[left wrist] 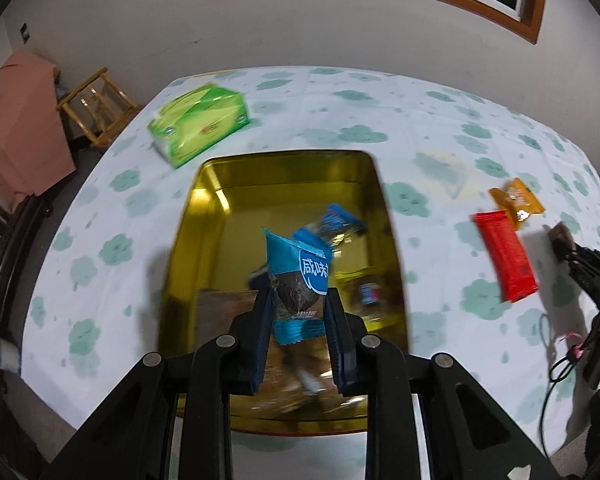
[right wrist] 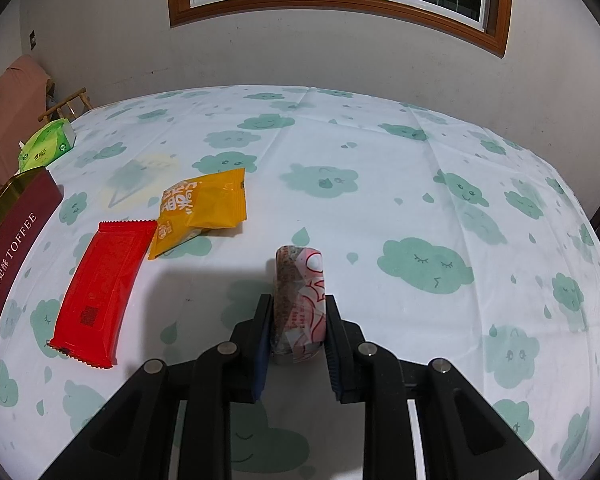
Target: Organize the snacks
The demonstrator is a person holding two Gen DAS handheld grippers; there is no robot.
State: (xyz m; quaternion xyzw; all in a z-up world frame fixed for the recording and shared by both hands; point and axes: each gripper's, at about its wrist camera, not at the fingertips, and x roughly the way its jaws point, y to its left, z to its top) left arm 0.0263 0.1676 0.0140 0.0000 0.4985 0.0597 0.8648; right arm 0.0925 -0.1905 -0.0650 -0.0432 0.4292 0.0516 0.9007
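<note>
The left gripper (left wrist: 298,308) hangs above an open gold metal tin (left wrist: 220,216) on a table (left wrist: 440,128) covered by a white cloth printed with green clouds; its jaws are clamped on a blue plastic snack packet (left wrist: 296,280) with a dark snack showing through a clear panel; another blue packet (left wrist: 334,222) lies inside the tin, blurred. A green tissue pack (left wrist: 200,124) sits on the table beyond the tin's left corner. The right gripper (right wrist: 298,320) is low over the table, its jaws clamped on a small pink and white wrapped snack roll (right wrist: 300,300) standing upright; to its left a red foil snack bar (right wrist: 100,288) lies flat, just beside a yellow snack packet (right wrist: 200,208); the tin's maroon side reads TOFFEE at the far left.
</note>
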